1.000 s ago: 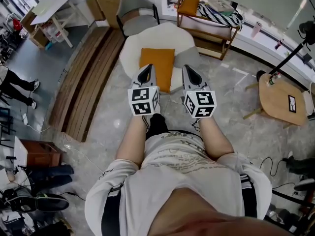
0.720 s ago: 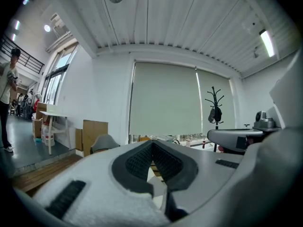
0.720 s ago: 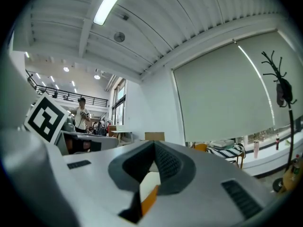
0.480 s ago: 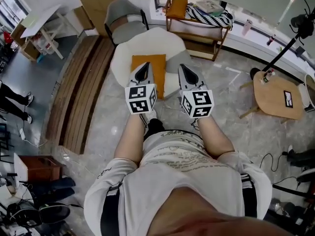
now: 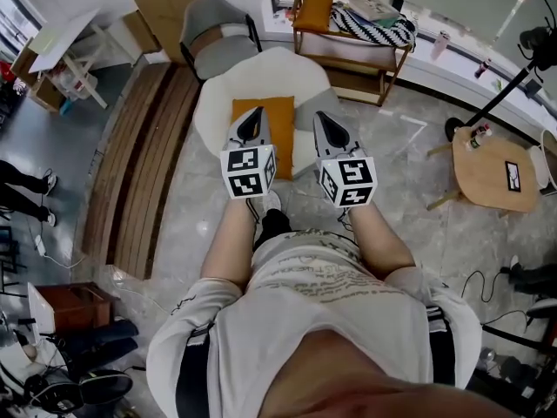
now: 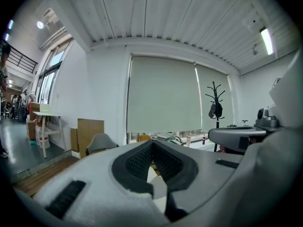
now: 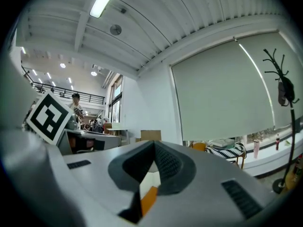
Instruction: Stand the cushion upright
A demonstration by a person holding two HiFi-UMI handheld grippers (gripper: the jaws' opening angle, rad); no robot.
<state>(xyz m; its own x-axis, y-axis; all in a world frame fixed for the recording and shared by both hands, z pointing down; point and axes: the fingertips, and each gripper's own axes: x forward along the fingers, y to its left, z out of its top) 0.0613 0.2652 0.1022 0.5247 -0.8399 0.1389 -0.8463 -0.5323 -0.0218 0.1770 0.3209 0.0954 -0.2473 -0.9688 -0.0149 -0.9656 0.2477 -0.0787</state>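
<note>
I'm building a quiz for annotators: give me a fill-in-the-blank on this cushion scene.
The cushion lying flat on the white seat is ___.
The left gripper and right gripper both have jaws ___.
The chair behind the white seat is ___.
Missing words: orange; shut; grey.

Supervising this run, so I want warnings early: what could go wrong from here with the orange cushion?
1. The left gripper and right gripper both have shut, empty fingers; arriving so, they might shove the flat orange square cushion rather than grip it.
2. It lies mid-seat on the soft round white armchair; stood there unsupported, it may flop over.
</note>
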